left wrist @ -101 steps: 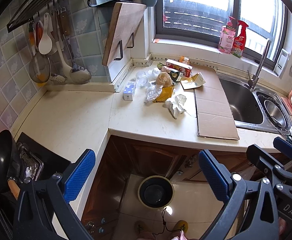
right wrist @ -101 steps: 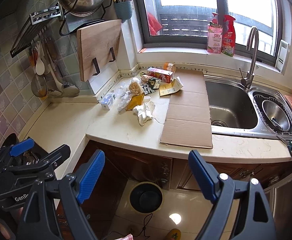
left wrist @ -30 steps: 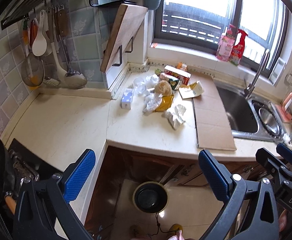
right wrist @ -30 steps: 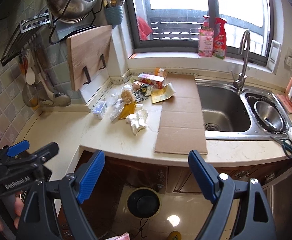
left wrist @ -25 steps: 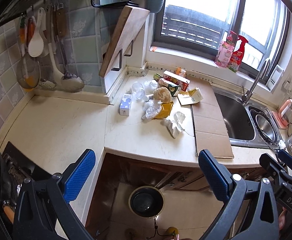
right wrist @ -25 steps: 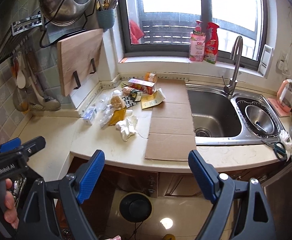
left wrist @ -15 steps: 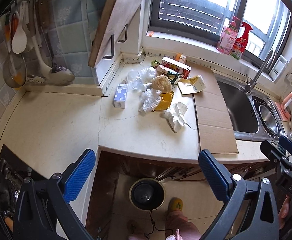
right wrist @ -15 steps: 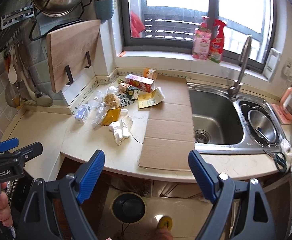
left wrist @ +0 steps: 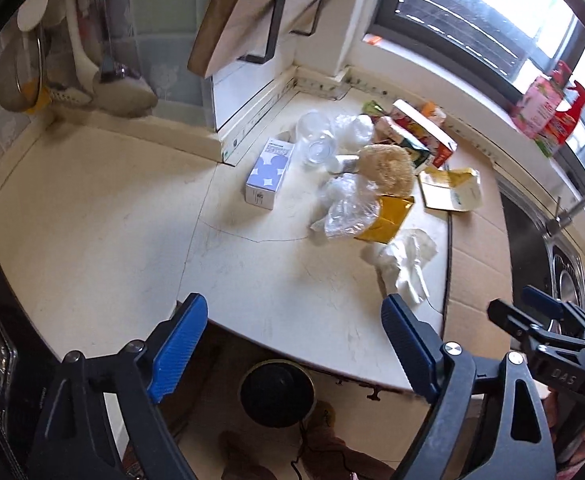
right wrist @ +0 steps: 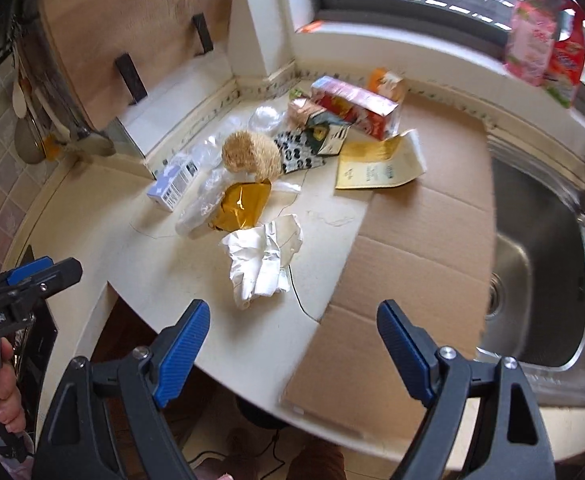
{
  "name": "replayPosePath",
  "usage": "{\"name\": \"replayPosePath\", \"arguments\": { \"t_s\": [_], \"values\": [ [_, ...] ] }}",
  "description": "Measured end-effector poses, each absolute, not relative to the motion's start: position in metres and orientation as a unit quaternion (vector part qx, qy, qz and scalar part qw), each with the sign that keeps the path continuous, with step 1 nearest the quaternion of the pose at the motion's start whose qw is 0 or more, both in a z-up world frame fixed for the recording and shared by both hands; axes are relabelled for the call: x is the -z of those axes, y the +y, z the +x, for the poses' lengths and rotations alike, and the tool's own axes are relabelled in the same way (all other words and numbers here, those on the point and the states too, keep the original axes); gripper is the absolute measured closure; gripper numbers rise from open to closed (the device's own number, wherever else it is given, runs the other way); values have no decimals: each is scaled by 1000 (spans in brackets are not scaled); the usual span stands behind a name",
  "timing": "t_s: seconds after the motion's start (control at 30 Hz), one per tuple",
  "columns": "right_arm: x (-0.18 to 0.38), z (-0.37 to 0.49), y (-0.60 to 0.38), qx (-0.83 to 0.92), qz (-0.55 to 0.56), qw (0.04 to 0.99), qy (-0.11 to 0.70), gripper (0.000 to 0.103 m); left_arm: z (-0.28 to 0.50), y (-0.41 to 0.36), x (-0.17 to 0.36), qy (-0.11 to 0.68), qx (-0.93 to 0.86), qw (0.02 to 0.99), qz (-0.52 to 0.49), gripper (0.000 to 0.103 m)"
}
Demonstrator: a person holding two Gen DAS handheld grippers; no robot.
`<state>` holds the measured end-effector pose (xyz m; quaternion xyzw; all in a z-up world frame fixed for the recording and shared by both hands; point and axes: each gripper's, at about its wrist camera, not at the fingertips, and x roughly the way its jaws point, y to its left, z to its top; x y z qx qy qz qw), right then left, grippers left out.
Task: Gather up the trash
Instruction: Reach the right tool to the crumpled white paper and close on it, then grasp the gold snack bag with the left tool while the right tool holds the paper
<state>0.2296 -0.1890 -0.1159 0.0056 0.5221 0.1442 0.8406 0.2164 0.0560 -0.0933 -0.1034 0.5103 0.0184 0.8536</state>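
Trash lies heaped on the cream counter [left wrist: 104, 224]: a crumpled white tissue [left wrist: 406, 258] [right wrist: 262, 258], a gold wrapper [left wrist: 386, 218] [right wrist: 244, 204], clear plastic bags [left wrist: 346, 208], a fibrous scrubber [left wrist: 386, 168] [right wrist: 250, 154], a small blue-white box [left wrist: 268, 172] [right wrist: 170, 186], a red carton [right wrist: 352, 106] and a yellow paper pack [right wrist: 378, 164]. My left gripper [left wrist: 292, 346] hovers over the counter's front edge, its jaws closing with nothing between them. My right gripper [right wrist: 292, 346] hangs wide apart just in front of the tissue, holding nothing.
A flat cardboard sheet [right wrist: 412, 248] covers the counter beside the steel sink [right wrist: 532, 256]. A black bin [left wrist: 276, 394] stands on the floor below the counter edge. A wooden board [right wrist: 132, 40] and hanging utensils [left wrist: 52, 68] line the wall. Spray bottles [right wrist: 544, 48] stand on the sill.
Both grippers have dropped and come forward toward the counter; the trash pile looks much larger and nearer. The left jaws have narrowed a little.
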Motion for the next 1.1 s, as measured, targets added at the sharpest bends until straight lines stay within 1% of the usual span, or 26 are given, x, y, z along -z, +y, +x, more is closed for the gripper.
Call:
{"name": "replayPosePath", "arguments": {
  "t_s": [0.17, 0.37, 0.47, 0.53, 0.6, 0.77, 0.83, 0.9, 0.93, 1.0, 1.1],
  "values": [
    [156, 262, -165, -177, -14, 814, 552, 17, 231, 55, 112, 518, -43, 848, -103, 15],
    [183, 283, -138, -202, -41, 799, 565, 26, 242, 52, 128, 530, -49, 841, -104, 15],
    [192, 289, -131, -209, -46, 790, 575, 39, 247, 52, 134, 534, -48, 837, -108, 15],
    [199, 292, -131, -215, -43, 782, 583, 53, 251, 51, 136, 536, -44, 835, -116, 16],
    [199, 293, -135, -224, -34, 780, 583, 56, 256, 47, 137, 536, -35, 834, -123, 16],
    [182, 295, -157, -217, -15, 794, 568, 57, 265, 28, 131, 534, 1, 836, -124, 17],
    [173, 297, -172, -211, 0, 801, 561, 57, 273, 15, 130, 535, 24, 835, -124, 21],
    [166, 298, -184, -202, 11, 807, 555, 57, 282, 2, 134, 541, 48, 830, -125, 33],
    [164, 300, -192, -198, 15, 810, 553, 57, 286, -3, 136, 544, 57, 827, -126, 35],
    [161, 303, -205, -190, 26, 812, 551, 57, 295, -15, 141, 551, 76, 820, -132, 47],
    [161, 306, -224, -179, 39, 814, 551, 57, 308, -32, 145, 554, 102, 815, -138, 51]
  ]
}}
